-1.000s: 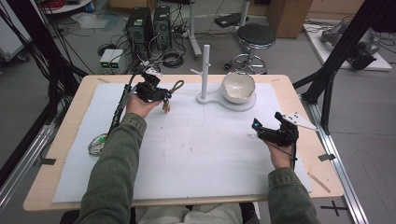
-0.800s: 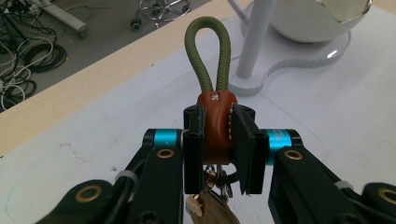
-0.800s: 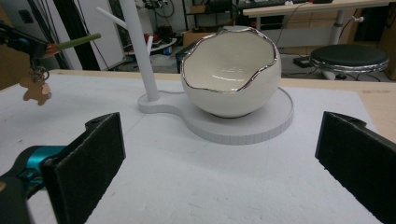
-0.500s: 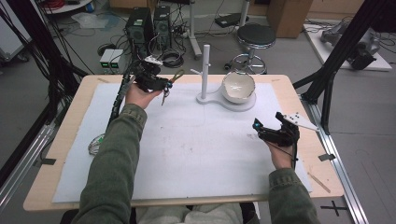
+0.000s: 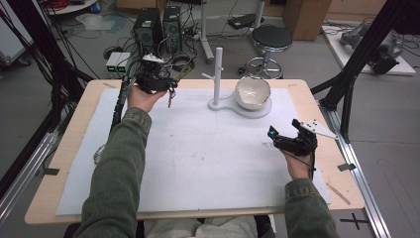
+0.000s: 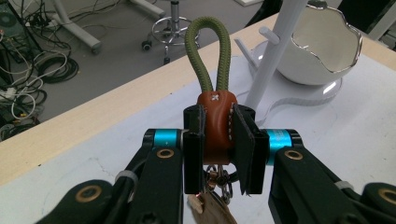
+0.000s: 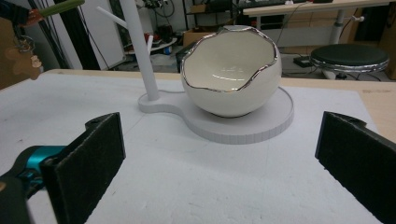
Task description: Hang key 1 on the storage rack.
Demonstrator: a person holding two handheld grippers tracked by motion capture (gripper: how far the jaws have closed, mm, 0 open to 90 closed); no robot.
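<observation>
- Left gripper (image 6: 218,140): jaws clamped on the brown leather keychain with olive cord loop (image 6: 214,122), held above the bench (image 5: 317,96) at 11 o'clock.
- Remaining, judged: hang loop on the white pegged stand (image 5: 218,69).
- Right gripper (image 5: 287,141): jaws apart, empty, at 4 o'clock.

A lab: black camera-rig frame (image 5: 364,47), floor cables (image 5: 171,59), computer towers (image 5: 158,22), and stool (image 5: 271,38) ring the table (image 5: 74,134).

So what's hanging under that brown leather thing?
Under the brown leather tab, clamped in the left hand-held gripper, hang metal rings and a tan tag. The black jaws and the picture's edge hide the rest.
</observation>
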